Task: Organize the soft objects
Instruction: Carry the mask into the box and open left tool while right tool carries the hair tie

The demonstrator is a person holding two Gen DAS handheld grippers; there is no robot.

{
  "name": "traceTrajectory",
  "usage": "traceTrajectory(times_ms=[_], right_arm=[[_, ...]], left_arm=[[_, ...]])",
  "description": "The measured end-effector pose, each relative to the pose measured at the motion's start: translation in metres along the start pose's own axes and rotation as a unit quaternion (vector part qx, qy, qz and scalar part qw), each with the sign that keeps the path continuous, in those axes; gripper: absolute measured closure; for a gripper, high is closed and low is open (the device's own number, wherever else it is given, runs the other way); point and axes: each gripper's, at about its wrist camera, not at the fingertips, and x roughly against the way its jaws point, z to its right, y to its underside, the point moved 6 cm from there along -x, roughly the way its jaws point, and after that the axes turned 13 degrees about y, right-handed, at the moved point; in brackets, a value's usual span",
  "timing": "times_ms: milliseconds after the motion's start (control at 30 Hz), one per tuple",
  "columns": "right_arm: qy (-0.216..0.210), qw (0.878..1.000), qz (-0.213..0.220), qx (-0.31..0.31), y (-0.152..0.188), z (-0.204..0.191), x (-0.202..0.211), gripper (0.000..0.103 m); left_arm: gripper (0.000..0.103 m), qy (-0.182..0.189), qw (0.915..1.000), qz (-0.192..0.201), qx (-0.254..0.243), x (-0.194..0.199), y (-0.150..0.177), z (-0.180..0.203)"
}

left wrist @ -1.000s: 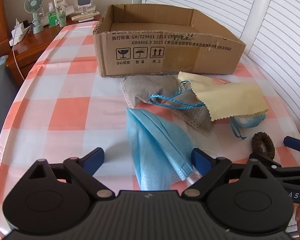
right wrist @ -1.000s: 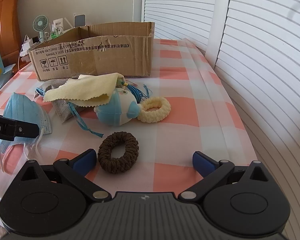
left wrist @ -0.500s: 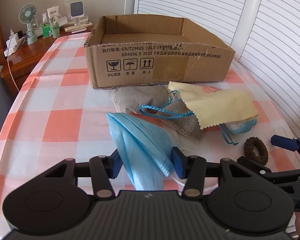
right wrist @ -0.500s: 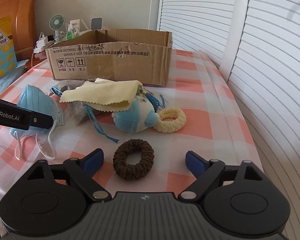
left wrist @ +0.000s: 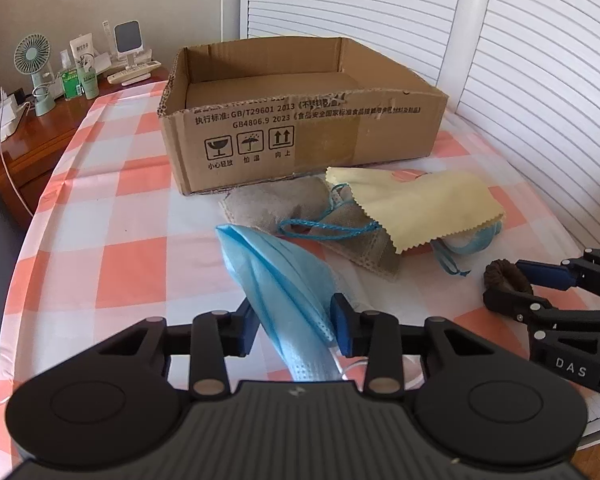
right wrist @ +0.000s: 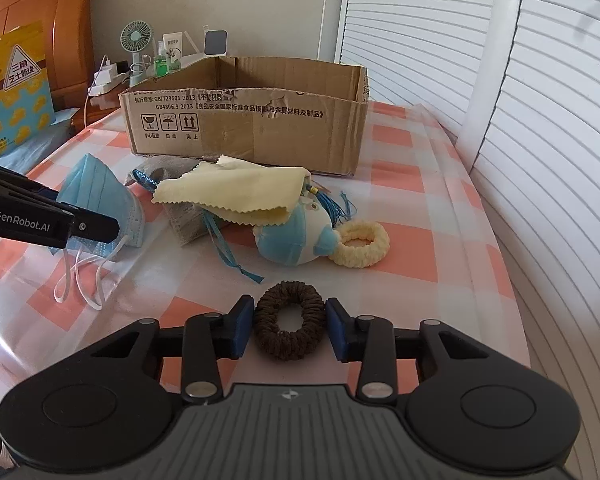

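A checked orange-and-white tablecloth (left wrist: 112, 216) covers the table, white louvred shutters (right wrist: 560, 92) close in the far side, and a wooden nightstand (left wrist: 32, 148) at the left carries a little green fan (left wrist: 34, 60) and some bottles. The open cardboard box (left wrist: 300, 128) sits at the back of the cloth, empty as far as its inside shows. Just in front of it lies a heap: a grey pouch (left wrist: 284, 204) with a blue cord, a yellow cloth (left wrist: 416, 200) draped over a blue-and-white plush toy (right wrist: 296, 232), and a cream scrunchie (right wrist: 360, 240) touching the toy's side. Down low, the left gripper (left wrist: 294, 326) reaches forward over the near part of the table, its blue pads pressed against a folded blue face mask (left wrist: 280, 276), whose white ear loops trail on the cloth. To its right, the right gripper (right wrist: 290, 326) is level with the table, its pads squeezing both sides of a brown scrunchie (right wrist: 290, 326) that lies flat on the cloth, well short of the box.
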Motion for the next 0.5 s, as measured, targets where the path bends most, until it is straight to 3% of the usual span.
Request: traceTrajectory(times_ms=[300,367,500], right_arm=[[0.004,1.000,0.006,0.013,-0.006,0.008,0.015,0.059],[0.007,1.000,0.008,0.016,-0.007,0.009,0.017,0.059],[0.010,1.000,0.013,0.022,-0.010,0.010,0.023,0.059]], left_arm=[[0.080,0.009,0.9994,-0.008,-0.032,0.016,-0.002,0.000],[0.087,0.011,0.9992,-0.009,-0.038,0.020,-0.003,0.000],[0.089,0.015,0.9988,-0.009,-0.046,0.025,-0.003,-0.001]])
